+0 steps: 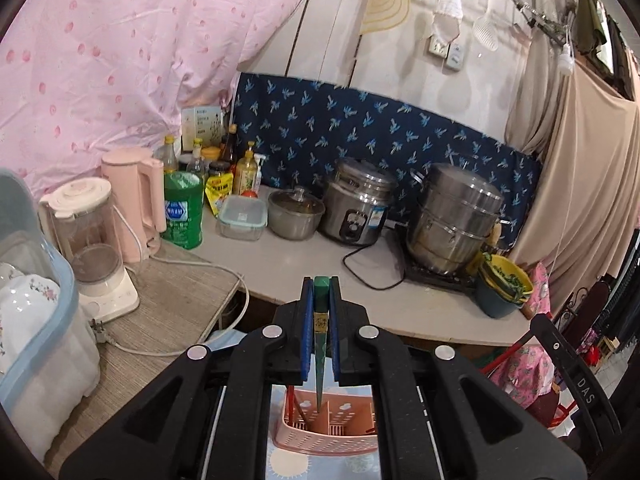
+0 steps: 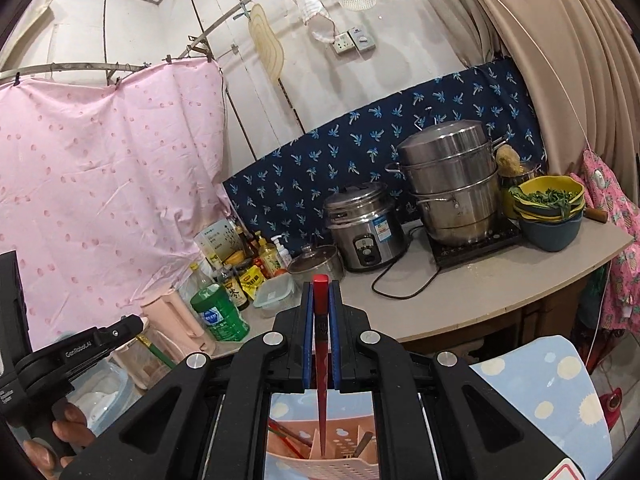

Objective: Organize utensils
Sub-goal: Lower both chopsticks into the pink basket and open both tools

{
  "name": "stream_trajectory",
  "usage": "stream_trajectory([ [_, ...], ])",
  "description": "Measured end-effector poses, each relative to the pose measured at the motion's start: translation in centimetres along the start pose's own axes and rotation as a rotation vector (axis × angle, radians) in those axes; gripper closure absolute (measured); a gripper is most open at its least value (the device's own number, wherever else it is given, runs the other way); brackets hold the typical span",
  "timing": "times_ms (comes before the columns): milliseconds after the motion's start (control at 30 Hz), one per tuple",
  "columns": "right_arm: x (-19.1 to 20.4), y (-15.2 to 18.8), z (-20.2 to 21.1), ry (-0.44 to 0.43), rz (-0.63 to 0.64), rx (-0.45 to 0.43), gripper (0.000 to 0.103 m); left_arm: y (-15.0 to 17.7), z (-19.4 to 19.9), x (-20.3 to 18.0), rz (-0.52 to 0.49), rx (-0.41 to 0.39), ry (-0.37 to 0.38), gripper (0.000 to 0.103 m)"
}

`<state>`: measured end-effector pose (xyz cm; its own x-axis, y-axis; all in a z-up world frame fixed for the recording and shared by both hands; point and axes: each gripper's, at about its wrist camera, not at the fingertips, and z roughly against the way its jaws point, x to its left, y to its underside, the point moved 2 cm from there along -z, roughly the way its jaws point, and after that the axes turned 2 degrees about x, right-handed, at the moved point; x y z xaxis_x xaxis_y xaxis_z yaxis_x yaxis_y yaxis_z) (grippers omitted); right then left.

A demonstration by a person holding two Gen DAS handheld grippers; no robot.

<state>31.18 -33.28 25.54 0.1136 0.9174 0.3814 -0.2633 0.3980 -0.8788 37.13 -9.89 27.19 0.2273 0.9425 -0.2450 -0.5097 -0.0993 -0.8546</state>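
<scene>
My left gripper (image 1: pixel 321 292) is shut on a green chopstick (image 1: pixel 320 344) that hangs tip-down over the pink perforated utensil basket (image 1: pixel 320 436). In the right wrist view my right gripper (image 2: pixel 321 292) is shut on a red chopstick (image 2: pixel 321 360), its tip pointing into the same pink basket (image 2: pixel 320 464). The basket stands on a light blue cloth (image 2: pixel 552 392) with pale dots and holds other chopsticks and a utensil handle. The left gripper (image 2: pixel 132 326) with its green chopstick (image 2: pixel 156 354) shows at the lower left, held by a hand (image 2: pixel 60 440).
Beyond the basket runs a counter (image 1: pixel 304 264) with a rice cooker (image 1: pixel 356 204), a steel steamer pot (image 1: pixel 456 220), a lidded pan (image 1: pixel 296 212), bottles, a green detergent bottle (image 1: pixel 182 208), a pink kettle, a blender (image 1: pixel 92 248) and a dish rack (image 1: pixel 36 300).
</scene>
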Motion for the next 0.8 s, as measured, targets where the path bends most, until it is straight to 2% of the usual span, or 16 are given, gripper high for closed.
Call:
stream_trajectory([
  [200, -1.8, 3.0, -3.5, 0.025, -0.012, 0.082, 0.096, 3.0, -3.8, 0.9, 0.008, 0.078, -0.015, 0.096],
  [433, -2.8, 4.4, -4.8, 0.037, -0.026, 0.126, 0.092, 4.5, -5.5, 1.5, 0.018, 0.123, -0.004, 0.095],
  [500, -2.8, 4.5, -4.5, 0.038, -0.028, 0.125, 0.090, 4.7, -5.4, 1.6, 0.015, 0.119, -0.016, 0.091],
  [567, -2.7, 4.5, -4.3, 0.036, -0.023, 0.124, 0.090, 4.8, -5.2, 1.7, 0.012, 0.115, -0.030, 0.072],
  [633, -2.6, 4.5, -3.7, 0.036, -0.015, 0.121, 0.090, 4.8, -4.8, 1.7, 0.008, 0.103, -0.038, 0.066],
  [800, -1.9, 4.7, -1.8, 0.026, -0.008, 0.118, 0.090, 5.3, -3.4, 1.6, -0.014, 0.100, -0.042, 0.066],
])
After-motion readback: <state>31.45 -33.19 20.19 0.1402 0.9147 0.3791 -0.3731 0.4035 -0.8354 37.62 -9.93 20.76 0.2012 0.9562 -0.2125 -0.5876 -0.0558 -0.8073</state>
